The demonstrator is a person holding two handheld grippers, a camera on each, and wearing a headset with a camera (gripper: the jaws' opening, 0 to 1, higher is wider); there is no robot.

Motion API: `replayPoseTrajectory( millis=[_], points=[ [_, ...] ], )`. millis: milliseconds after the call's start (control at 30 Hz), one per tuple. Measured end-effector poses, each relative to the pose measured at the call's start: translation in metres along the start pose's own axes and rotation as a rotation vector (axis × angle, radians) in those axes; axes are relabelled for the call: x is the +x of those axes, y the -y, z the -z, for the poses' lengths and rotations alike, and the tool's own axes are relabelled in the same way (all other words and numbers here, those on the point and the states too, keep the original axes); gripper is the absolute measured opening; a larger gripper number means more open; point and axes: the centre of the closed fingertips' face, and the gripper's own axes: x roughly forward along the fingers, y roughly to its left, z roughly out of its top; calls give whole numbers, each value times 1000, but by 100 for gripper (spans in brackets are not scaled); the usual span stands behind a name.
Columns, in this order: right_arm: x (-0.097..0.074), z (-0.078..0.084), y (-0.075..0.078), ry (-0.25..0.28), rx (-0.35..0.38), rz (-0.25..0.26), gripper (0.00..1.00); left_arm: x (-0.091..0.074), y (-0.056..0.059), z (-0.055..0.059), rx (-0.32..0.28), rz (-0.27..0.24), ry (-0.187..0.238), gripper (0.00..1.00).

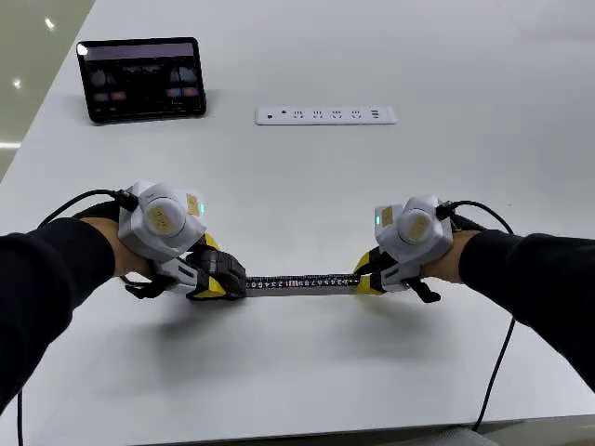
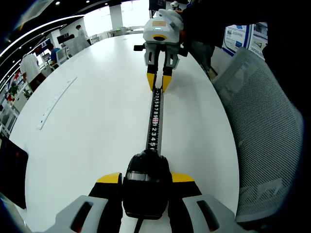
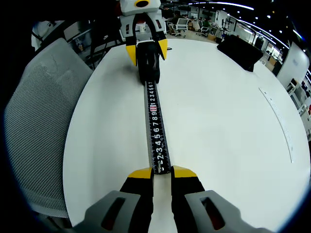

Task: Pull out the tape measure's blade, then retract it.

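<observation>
Clamping the case (image 2: 146, 187), the left gripper (image 1: 212, 271) held it on the table (image 1: 307, 372). The blade (image 1: 302, 282) ran from the case to the right gripper (image 1: 364, 277), whose jaws were closed on its tip. The case looked hard and fairly heavy, best gripped by its flanks. The blade looked thin, springy and sharp-edged, best pinched flat at its tip. The gripper views showed a mesh chair (image 3: 39, 121) beside the case. The head view showed a strip (image 1: 325, 115) and tablet (image 1: 141, 78) far beyond it.
</observation>
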Motion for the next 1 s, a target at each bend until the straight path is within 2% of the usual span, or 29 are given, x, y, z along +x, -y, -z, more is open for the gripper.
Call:
replayPoseTrajectory(
  millis=[1000],
  points=[
    [-27, 43, 9, -38, 37, 41, 8, 1, -2, 0, -8, -6, 4, 32]
  ],
)
